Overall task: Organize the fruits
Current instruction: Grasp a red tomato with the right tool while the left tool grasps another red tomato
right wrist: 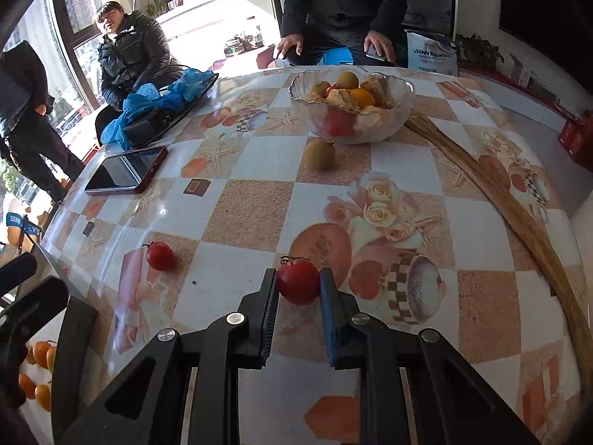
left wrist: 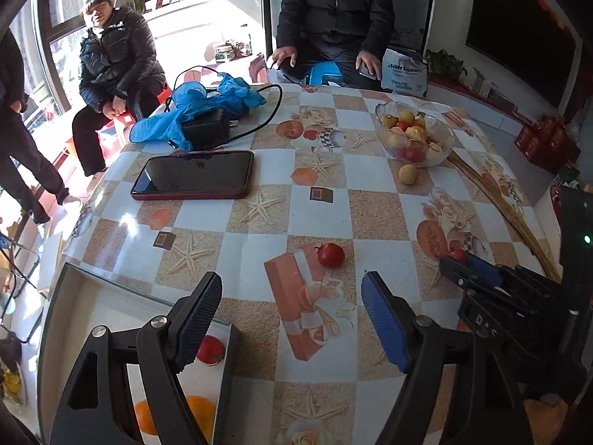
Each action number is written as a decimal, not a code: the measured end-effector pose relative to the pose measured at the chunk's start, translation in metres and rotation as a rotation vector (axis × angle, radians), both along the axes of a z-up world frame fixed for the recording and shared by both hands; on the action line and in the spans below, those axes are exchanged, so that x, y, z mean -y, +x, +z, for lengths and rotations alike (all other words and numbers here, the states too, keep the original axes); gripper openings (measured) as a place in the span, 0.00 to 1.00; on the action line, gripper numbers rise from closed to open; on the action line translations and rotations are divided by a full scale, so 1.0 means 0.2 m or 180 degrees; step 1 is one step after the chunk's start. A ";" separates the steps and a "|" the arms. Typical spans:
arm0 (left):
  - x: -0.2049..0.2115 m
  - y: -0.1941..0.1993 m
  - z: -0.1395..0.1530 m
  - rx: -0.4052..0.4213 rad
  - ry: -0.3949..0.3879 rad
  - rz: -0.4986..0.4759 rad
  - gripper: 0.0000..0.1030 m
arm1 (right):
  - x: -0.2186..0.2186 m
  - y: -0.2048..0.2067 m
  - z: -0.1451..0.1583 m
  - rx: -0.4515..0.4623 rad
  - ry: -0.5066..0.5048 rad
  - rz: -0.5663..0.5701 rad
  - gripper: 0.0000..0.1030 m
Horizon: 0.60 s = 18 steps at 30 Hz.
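Your right hand-held gripper (right wrist: 298, 289) is clamped on a small red tomato (right wrist: 298, 281) at the lower centre of the right wrist view — black pad on its left flank, blue pad on its right, the fruit apparently resting on the patterned desk (right wrist: 259, 200). Your left hand-held gripper (left wrist: 291, 296) stands spread and empty at the bottom of the left wrist view, its pads well apart above the cloth. A second red tomato (left wrist: 330, 255) lies loose on the desk just beyond and between those pads. A white tray (left wrist: 85, 296) in the lower left corner already carries a tomato (left wrist: 211, 349) and oranges (left wrist: 200, 409). A glass bowl (right wrist: 400, 111) heaped with mixed fruit sits in the upper part of the right wrist view, with one yellow-green fruit (right wrist: 321, 154) just in front of it.

Judged from its look, the tomato is light, smooth-skinned and soft — it will bruise or split under a hard squeeze and can roll or squirt out of flat pads. You hold it best across its widest girth, as the pads now sit, with the stem clear of them. The loose tomato calls for the same approach: straddle it at mid-height, close gently, lift straight.
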<state>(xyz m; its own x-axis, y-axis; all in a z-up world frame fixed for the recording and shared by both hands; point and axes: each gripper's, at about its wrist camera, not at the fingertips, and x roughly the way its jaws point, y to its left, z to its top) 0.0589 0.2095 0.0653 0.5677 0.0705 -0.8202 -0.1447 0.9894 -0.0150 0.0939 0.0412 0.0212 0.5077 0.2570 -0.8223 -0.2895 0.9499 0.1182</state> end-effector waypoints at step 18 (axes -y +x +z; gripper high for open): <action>0.32 -0.47 -0.27 -0.0009 0.0109 0.0056 0.24 | 0.55 -0.66 -0.04 0.0132 0.0081 -0.0215 0.22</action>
<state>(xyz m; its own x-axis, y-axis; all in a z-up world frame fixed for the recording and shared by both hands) -0.0351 0.1453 0.0121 0.5638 0.1085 -0.8187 -0.1621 0.9866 0.0191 -0.0387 -0.0685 0.0136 0.5580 0.2415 -0.7939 -0.2300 0.9642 0.1317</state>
